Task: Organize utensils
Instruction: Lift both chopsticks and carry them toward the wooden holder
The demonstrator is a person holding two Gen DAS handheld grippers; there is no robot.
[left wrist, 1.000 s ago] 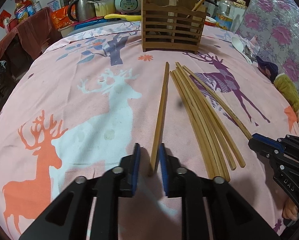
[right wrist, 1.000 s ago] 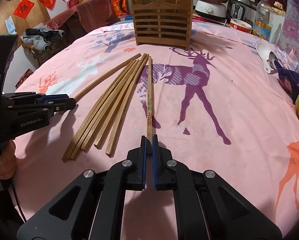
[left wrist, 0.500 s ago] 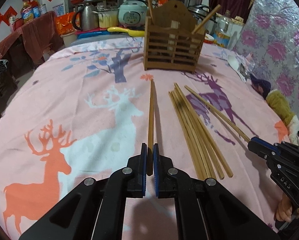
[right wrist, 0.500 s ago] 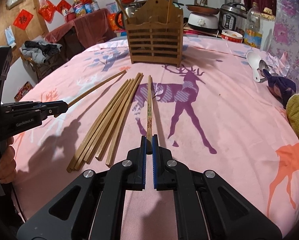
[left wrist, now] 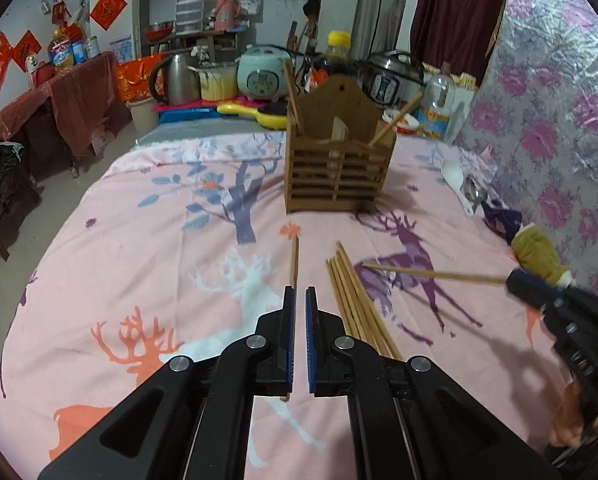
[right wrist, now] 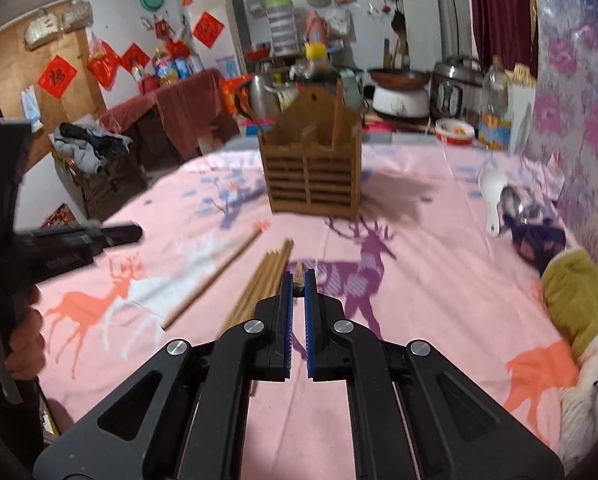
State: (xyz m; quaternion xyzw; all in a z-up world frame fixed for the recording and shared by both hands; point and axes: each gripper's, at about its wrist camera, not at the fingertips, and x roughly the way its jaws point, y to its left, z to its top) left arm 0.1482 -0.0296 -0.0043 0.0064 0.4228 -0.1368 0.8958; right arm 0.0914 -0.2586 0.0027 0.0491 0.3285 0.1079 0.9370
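My left gripper (left wrist: 299, 294) is shut, and its black body (right wrist: 99, 236) hangs above the cloth at the left. A single chopstick (left wrist: 295, 264) shows through the slit between its pads. In the right wrist view that chopstick (right wrist: 215, 276) lies flat on the cloth, apart from the left gripper. My right gripper (right wrist: 297, 280) is shut on another chopstick (left wrist: 431, 274), held clear of the cloth with its tip pointing left. A bundle of several chopsticks (left wrist: 355, 300) lies between the two. The slatted wooden holder (left wrist: 339, 176) stands farther back with two chopsticks in it.
A pink deer-print cloth (left wrist: 139, 240) covers the round table. A white spoon (left wrist: 455, 182) and a yellow-green soft bundle (left wrist: 539, 252) lie at the right edge. Kettles, cookers and bottles crowd the counter behind the holder. A hand (right wrist: 23, 344) grips the left tool.
The left jaws closed around the single chopstick. Both grippers then rose. The right one lifted its chopstick off the cloth; the left one's chopstick stayed on the cloth.
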